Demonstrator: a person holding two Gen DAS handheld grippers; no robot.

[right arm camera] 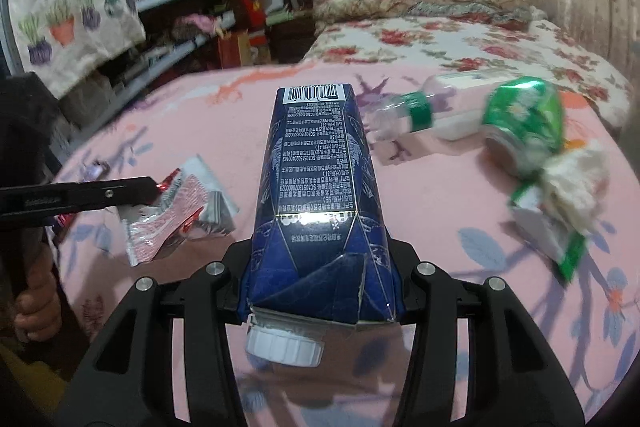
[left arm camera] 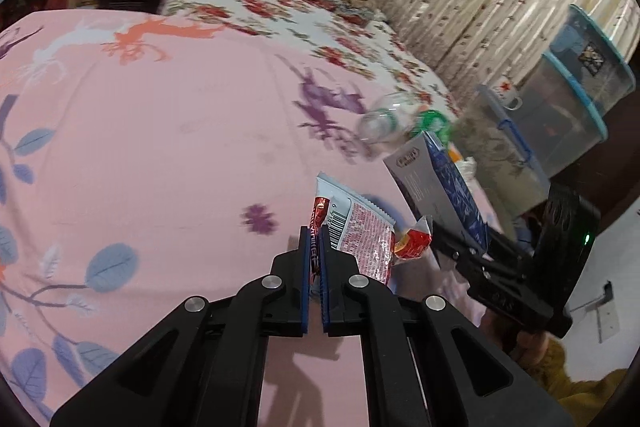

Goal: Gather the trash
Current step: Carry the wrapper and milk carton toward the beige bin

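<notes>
a: what is each hand-held gripper holding?
b: the left hand-held gripper [left arm camera: 316,247] is pinching a wrapper [left arm camera: 360,227]; the right hand-held gripper [right arm camera: 320,267] is clamping the carton [right arm camera: 316,167], long axis pointing forward.
a: what is lying nearest?
b: bottle [right arm camera: 420,111] and can [right arm camera: 524,123], on the bed [right arm camera: 440,207] right of the carton.

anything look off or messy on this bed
Yes: trash litters the pink bedsheet. A clear bottle and a dented green can lie on their sides beside a torn green packet with wadded tissue on it.
</notes>
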